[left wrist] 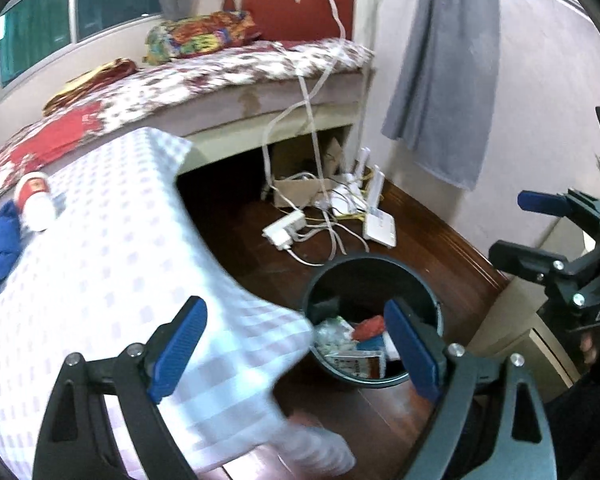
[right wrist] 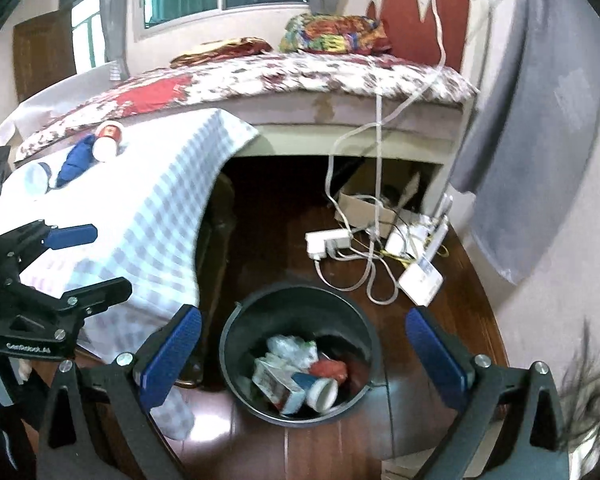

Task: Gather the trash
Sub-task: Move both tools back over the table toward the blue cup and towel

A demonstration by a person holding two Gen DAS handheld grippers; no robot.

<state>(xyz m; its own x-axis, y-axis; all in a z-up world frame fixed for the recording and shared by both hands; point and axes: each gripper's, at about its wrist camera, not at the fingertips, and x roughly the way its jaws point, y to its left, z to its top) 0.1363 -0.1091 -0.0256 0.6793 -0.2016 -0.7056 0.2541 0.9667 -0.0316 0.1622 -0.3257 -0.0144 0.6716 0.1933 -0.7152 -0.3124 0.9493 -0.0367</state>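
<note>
left claw (left wrist: 296, 354): released, nothing between the blue pads; hangs over the bench corner and the bin rim.
right claw (right wrist: 304, 362): released, empty, directly above the trash bin (right wrist: 298, 354).
bin contents: carton, white cap, red wrapper, clear plastic; room left on top.
remaining trash: red-and-white paper cup (left wrist: 34, 202) lying on its side on the bench (left wrist: 112, 264), just beside a blue cloth (left wrist: 2, 250); a clear plastic piece (right wrist: 36, 178) near them.
key relation: cup sits up-left of both claws, at the bench's far side by the bed (left wrist: 220, 76). Long axis runs roughly toward the camera. Left claw looks nearer.
clearance: open bench top on the way; draped cloth edge could snag; cables (right wrist: 364, 248) on the floor beyond the bin.
</note>
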